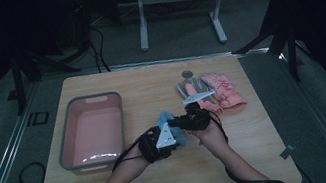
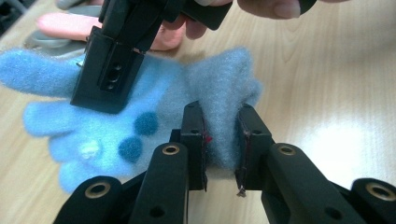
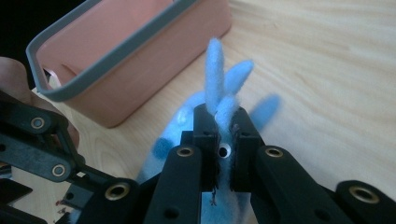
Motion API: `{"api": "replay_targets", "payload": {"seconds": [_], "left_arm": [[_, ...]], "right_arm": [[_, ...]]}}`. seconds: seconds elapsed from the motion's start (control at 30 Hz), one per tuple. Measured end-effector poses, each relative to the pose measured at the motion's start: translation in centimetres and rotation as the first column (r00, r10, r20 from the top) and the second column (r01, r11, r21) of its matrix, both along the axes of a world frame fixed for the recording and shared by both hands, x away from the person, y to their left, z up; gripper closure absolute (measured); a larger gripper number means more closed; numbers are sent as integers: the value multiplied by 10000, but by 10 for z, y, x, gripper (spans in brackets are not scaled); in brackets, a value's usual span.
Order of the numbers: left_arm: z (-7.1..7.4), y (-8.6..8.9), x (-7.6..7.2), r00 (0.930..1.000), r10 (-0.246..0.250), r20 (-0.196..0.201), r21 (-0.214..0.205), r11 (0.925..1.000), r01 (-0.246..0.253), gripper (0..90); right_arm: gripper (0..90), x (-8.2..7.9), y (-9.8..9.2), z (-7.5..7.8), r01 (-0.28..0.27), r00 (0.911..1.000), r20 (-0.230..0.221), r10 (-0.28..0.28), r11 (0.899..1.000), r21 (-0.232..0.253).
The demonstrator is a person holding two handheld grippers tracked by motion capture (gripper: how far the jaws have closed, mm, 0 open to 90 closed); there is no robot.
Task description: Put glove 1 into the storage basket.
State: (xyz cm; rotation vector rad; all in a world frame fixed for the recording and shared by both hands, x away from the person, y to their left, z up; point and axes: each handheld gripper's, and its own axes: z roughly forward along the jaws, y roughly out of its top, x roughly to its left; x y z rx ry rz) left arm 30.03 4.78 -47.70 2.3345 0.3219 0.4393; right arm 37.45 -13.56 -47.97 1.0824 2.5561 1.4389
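The left gripper point(image 2: 223, 140) is pinching the cuff end of a fuzzy blue glove point(image 2: 154, 121), its pads squeezing a thick fold of fleece between them. In the same view the right gripper point(image 2: 109, 79) is bearing on the finger end of that glove. Seen along its own jaws, the right gripper point(image 3: 224, 140) is clamping a thin ridge of the blue fleece, with the glove's fingers sticking up past its tips.

From above, both grippers are holding the glove between them near the middle of the table point(image 1: 167, 182), a little toward the person's edge, and it looks lifted off the wood rather than lying flat.

Judging by this, the pickup is done and the carrying is under way. The pink bin point(image 1: 68, 133) with the grey rim, by the left edge, is standing empty, so the drop is yet to come. A pink glove point(image 1: 224, 90) and a grey-and-pink glove point(image 1: 190, 91) are lying untouched toward the far right corner, probably next in line.
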Motion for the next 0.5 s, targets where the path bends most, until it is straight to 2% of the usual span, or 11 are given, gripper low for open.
{"api": "replay_targets", "payload": {"seconds": [0.3, 0.5], "left_arm": [[22, 24, 6, 9983, 402, 418, -15, 9992, -401, 768], [35, 43, 11, 9970, 471, 621, 309, 9983, -491, 768]], "right_arm": [[844, 10, 22, 27, -165, 9995, 274, 155, 9992, 363], [844, 17, 40, 40, -241, 9991, 374, 218, 9977, 628]]}}
